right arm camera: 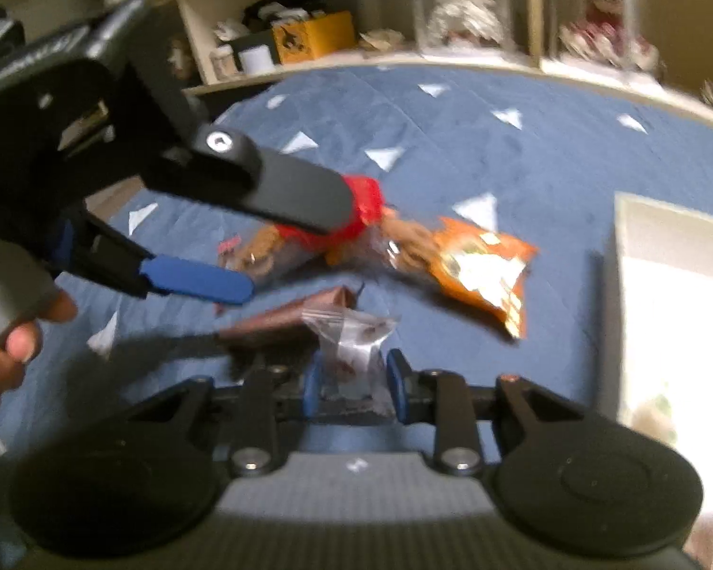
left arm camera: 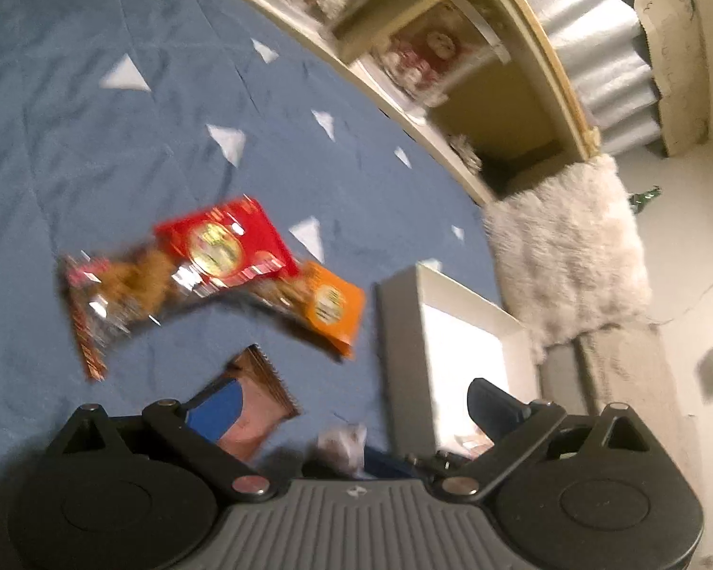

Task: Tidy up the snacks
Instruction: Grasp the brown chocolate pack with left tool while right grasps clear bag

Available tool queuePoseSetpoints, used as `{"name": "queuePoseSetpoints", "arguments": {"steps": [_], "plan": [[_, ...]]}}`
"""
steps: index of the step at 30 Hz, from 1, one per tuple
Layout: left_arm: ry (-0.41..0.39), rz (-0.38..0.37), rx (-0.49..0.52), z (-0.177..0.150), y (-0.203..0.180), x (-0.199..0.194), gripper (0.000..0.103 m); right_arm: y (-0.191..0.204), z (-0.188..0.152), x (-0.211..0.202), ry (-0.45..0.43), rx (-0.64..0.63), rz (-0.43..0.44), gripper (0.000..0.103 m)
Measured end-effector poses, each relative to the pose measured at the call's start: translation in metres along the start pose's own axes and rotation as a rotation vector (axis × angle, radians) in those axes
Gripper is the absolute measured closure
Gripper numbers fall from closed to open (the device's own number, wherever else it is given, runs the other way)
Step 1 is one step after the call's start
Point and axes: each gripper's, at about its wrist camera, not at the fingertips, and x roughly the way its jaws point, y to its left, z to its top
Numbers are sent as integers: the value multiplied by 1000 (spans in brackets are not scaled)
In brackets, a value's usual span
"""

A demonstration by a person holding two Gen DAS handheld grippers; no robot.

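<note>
Snacks lie scattered on a blue quilt point(right arm camera: 523, 161), and one of them, a small clear packet point(right arm camera: 351, 351) with dark pieces inside, stands between the blue pads of the right gripper point(right arm camera: 354, 382). Its jaws are drawn in close on either side of the packet and seem to pinch its lower part, though blur keeps me from being certain of contact. The packet's long axis runs toward 12 o'clock, straight out along the fingers.

Just beyond it, at 11 o'clock, a brown wrapper point(right arm camera: 285, 320) lies flat with its long axis across the view. Farther out at 1 o'clock sits an orange bag point(right arm camera: 485, 275), and at 11 o'clock a red bag point(right arm camera: 356, 218), partly hidden by the left gripper point(right arm camera: 294, 247), which reaches in from 9 o'clock with its jaws spread wide and nothing between them.

In the left wrist view the left gripper point(left arm camera: 351, 399) hangs above the brown wrapper point(left arm camera: 256, 408), with the red bag point(left arm camera: 228, 242) and orange bag point(left arm camera: 332, 308) at 11 and 12 o'clock.

A white box point(right arm camera: 675, 313) stands open at 3 o'clock of the right gripper; in the left view the white box point(left arm camera: 404, 332) is at 1 o'clock. I judge the right hand is nearer to it, so carrying the packet means a swing toward 3 o'clock.
</note>
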Motion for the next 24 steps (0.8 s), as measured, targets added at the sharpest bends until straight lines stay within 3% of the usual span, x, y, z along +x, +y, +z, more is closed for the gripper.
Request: {"name": "queuePoseSetpoints", "arguments": {"steps": [2,7,12,16,17,20,24], "plan": [[-1,18,19,-2,-5,1,4,-3,-8,-15,48,20,-14,69],[-24,172,174,-5,-12,4,4,-5,-24,-53,91,76,-37,69],[-1,241,204,-8,5,22,4,3,-42,-91,72,108,-4,69],[70,256,193,-18,13,34,7,2,-51,-101,73,134,-21,69],[81,260,207,-19,9,35,8,0,-52,-102,74,146,-29,69],[117,246,212,-24,-2,35,26,-14,-48,-106,59,185,-54,69],[97,347,254,-32,-11,46,38,-28,-37,-116,12,224,-72,69]]}}
